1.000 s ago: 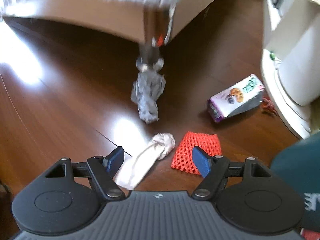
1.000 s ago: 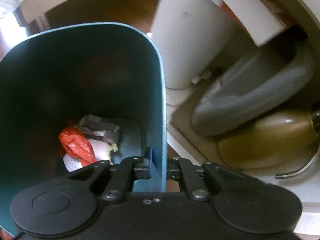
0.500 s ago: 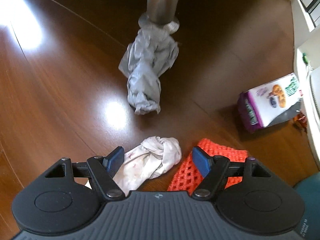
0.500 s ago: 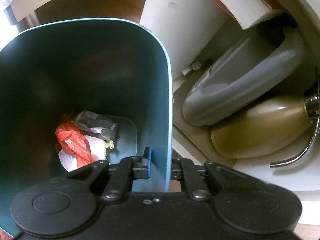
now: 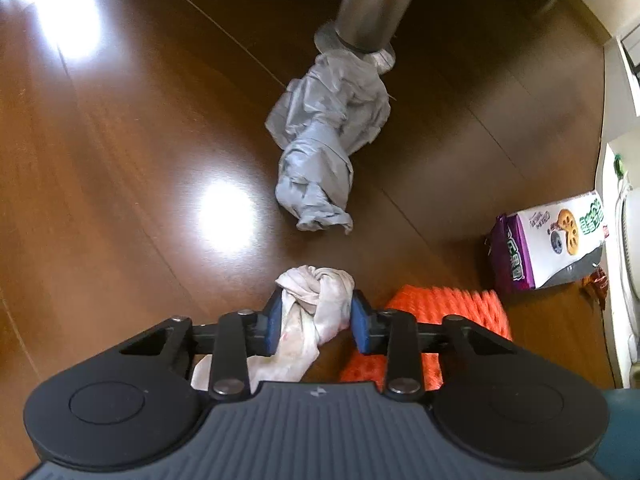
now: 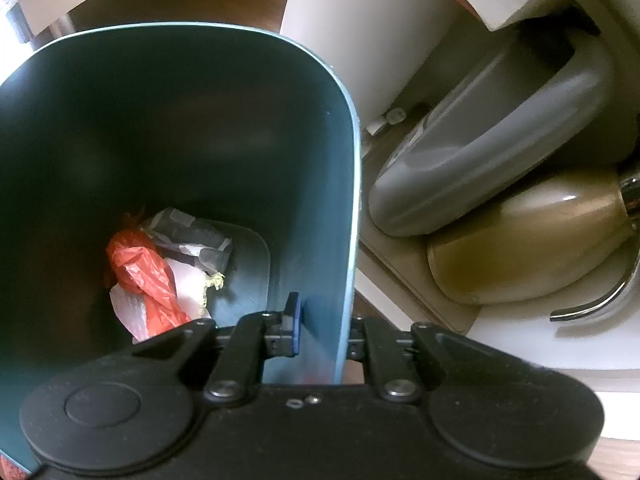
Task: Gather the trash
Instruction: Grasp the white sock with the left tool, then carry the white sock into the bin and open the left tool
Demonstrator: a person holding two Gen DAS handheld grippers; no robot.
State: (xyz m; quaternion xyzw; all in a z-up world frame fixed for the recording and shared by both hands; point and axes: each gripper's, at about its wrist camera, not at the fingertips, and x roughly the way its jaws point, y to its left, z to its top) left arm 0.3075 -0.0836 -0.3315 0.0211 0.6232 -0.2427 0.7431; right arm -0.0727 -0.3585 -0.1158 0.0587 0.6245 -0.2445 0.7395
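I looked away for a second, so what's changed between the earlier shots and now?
The left gripper moved in toward the floor and closed its wide-open jaws on the white crumpled rag. Unchanged: the right gripper is clamped on the teal bin's wall, and the grey bag, orange mesh and snack box lie where they were.

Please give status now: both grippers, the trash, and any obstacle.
Left gripper shut on white rag. Right gripper clamps bin wall. Orange net, grey bag, snack box on floor. No obstacle visible.
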